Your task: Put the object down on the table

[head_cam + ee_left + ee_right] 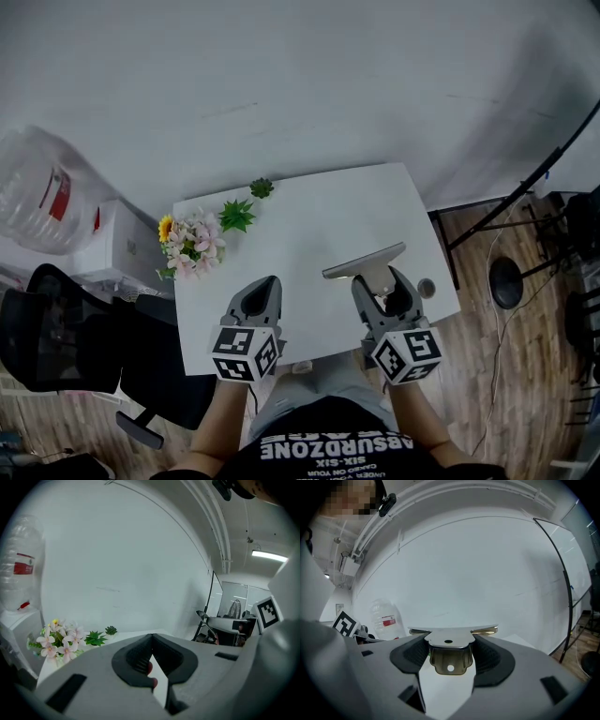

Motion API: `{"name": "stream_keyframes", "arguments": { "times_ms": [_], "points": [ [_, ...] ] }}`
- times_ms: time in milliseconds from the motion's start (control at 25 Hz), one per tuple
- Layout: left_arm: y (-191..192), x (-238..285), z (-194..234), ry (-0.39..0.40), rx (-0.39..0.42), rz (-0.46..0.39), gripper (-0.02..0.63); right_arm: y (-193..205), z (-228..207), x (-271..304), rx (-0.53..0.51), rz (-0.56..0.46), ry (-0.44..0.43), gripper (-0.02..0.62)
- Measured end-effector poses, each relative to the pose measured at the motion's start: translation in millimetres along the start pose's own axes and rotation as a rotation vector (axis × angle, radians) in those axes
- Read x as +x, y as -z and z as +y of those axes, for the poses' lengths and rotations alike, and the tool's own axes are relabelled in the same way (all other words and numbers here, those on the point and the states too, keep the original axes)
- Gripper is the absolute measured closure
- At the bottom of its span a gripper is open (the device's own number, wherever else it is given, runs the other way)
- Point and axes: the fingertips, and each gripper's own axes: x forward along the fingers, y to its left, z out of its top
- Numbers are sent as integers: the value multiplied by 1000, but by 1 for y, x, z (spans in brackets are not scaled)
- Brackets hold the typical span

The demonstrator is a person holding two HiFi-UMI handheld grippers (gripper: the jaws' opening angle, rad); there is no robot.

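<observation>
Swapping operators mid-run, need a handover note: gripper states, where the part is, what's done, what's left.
Right gripper: jaws shut on the metal bracket, gripped by its tab with the flat bar out front.
Left gripper: jaws shut, nothing in them, alongside the right one.
The metal bracket is held over the near right part of the white table.
Flowers sit at the table's left edge, away from that spot.
Done: the metal bracket is in the grip. Left: lower it onto bare table, then open the jaws.

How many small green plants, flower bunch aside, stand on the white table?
2: a spiky light-green plant next to the pink flower bunch, and a smaller dark-green plant at the white table's far edge. None looks hidden.
</observation>
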Motion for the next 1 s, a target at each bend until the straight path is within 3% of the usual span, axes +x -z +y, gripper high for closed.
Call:
{"name": "stream_keyframes", "arguments": {
  "times_ms": [440,1000],
  "points": [
    [-33,46,27,-49,-10,-26,600,-44,-15,73,-24,-35,-72,311],
    [-49,114,31,-32,1,5,600,-100,-47,144,-38,-118,-102,311]
  ]
}}
